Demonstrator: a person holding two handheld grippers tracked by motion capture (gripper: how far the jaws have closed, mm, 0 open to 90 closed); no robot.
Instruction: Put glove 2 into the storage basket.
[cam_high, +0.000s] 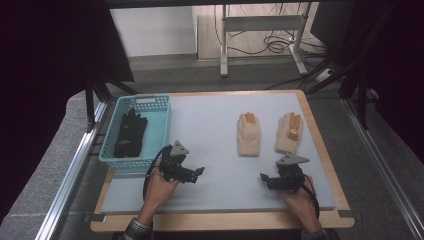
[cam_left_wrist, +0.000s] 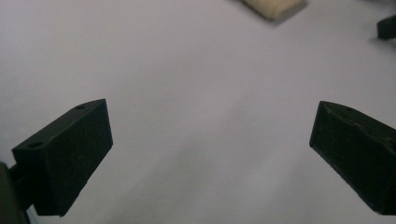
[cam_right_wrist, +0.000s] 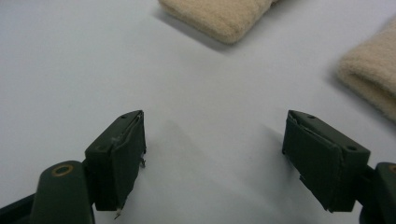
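We are holding our left gripper (cam_high: 200, 171) at the lower centre-left of the high view, jaws spread wide over the bare grey mat (cam_high: 210, 125) and gripping nothing; our right gripper (cam_high: 263, 177) is sitting at the lower right, jaws likewise wide and empty; two cream knitted gloves with orange fingertips (cam_high: 249, 132) (cam_high: 289, 132) are lying flat above it; a black glove (cam_high: 129, 134) is resting inside the blue plastic basket (cam_high: 162, 125) at the left.
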